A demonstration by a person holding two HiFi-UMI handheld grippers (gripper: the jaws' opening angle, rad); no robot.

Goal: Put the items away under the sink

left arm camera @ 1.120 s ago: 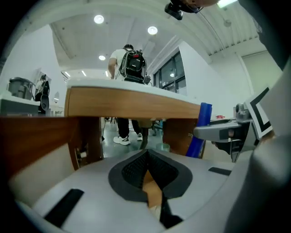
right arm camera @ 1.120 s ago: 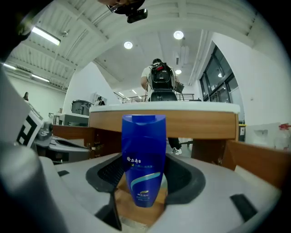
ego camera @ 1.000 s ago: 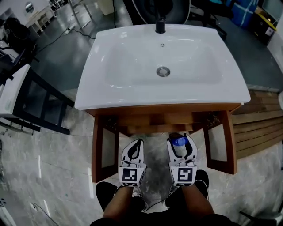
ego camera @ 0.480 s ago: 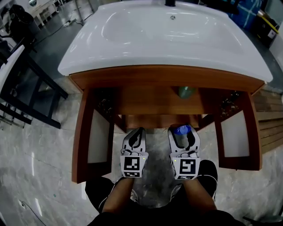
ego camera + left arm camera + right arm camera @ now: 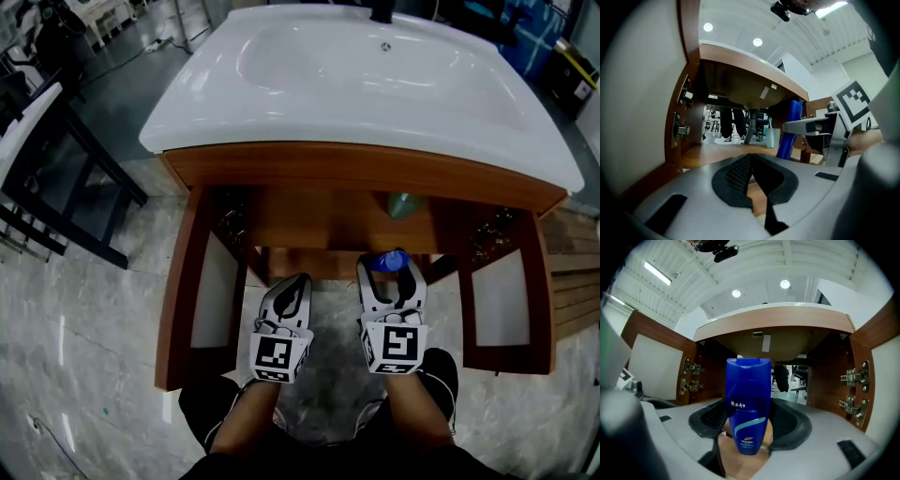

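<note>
Both tools sit nearer the open cabinet than 0.5 s ago: left tool (image 5: 292,285) closed, empty; right tool (image 5: 390,277) clamped on the upright blue bottle (image 5: 747,401), not yet on the shelf (image 5: 309,225); pale cup (image 5: 403,204) already inside, so placement remains.

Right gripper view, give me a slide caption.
Right gripper holds an upright blue plastic bottle before the open wooden sink cabinet.

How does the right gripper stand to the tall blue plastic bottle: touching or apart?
Touching. The right gripper view shows the blue plastic bottle upright between the jaws of the right gripper, whose black pads lie against both its sides with no gap.
</note>
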